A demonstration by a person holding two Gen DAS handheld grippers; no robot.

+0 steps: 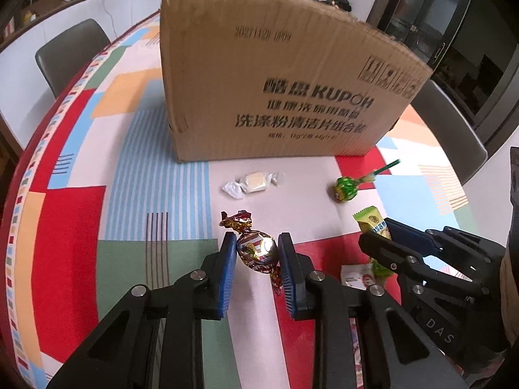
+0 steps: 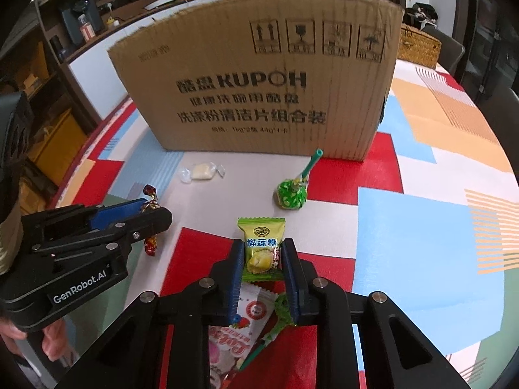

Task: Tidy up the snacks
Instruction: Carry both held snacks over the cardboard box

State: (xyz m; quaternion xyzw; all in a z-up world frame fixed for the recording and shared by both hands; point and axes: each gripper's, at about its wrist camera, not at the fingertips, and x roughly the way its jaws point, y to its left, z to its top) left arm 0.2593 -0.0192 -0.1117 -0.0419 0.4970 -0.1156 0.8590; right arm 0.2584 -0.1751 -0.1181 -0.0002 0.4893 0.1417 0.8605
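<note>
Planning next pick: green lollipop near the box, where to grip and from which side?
Grip the green lollipop across its round wrapped head, from above. The head rests on the table with free space around it; the thin stick angles up toward the cardboard box, a slimmer, less secure target.

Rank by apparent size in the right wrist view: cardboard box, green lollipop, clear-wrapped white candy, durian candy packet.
1. cardboard box, by far the largest.
2. durian candy packet, though it sits nearest the camera, which inflates it.
3/4. green lollipop and clear-wrapped white candy: too alike to rank.

Sweets point(image 1: 251, 181) lie before the box point(image 1: 279, 74) (on the table point(image 1: 155, 168)).
</note>
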